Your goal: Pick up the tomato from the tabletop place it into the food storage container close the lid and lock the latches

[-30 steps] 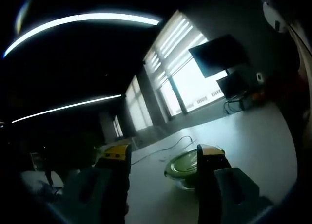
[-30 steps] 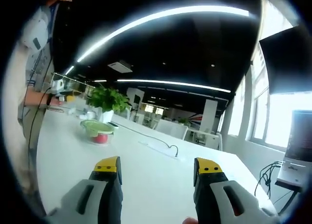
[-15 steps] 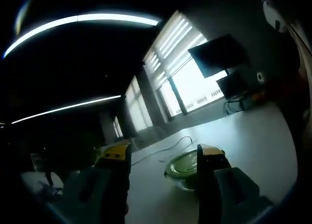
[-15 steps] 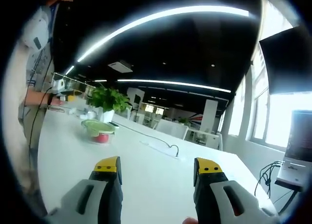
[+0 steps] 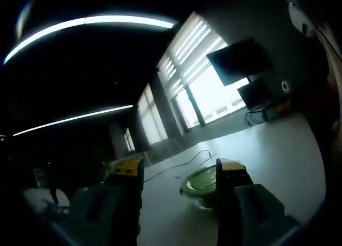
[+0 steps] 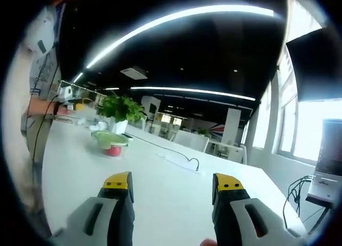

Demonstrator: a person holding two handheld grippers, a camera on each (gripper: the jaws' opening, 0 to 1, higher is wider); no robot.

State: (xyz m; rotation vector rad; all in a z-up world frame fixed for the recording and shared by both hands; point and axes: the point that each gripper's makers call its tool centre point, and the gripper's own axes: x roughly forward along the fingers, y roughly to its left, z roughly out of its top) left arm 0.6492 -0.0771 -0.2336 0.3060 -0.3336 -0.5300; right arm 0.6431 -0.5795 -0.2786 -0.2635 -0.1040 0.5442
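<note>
In the right gripper view a red tomato [image 6: 113,151] sits on the white table [image 6: 160,192], under or just beside a green-lidded container [image 6: 108,138], far ahead of my open right gripper [image 6: 173,183]. The left gripper view is dark. There the green container [image 5: 202,184] rests on the table close in front of my open left gripper [image 5: 175,170], partly behind its right jaw. Nothing lies between either pair of jaws.
A potted green plant [image 6: 121,109] stands behind the container. A cable and power strip [image 6: 180,160] lie mid-table. A person's sleeve and arm [image 6: 35,69] are at the left. A dark monitor [image 5: 239,59] hangs near bright windows.
The right gripper view has shifted slightly, so the container and tomato sit a little lower right. The left gripper view is unchanged.
</note>
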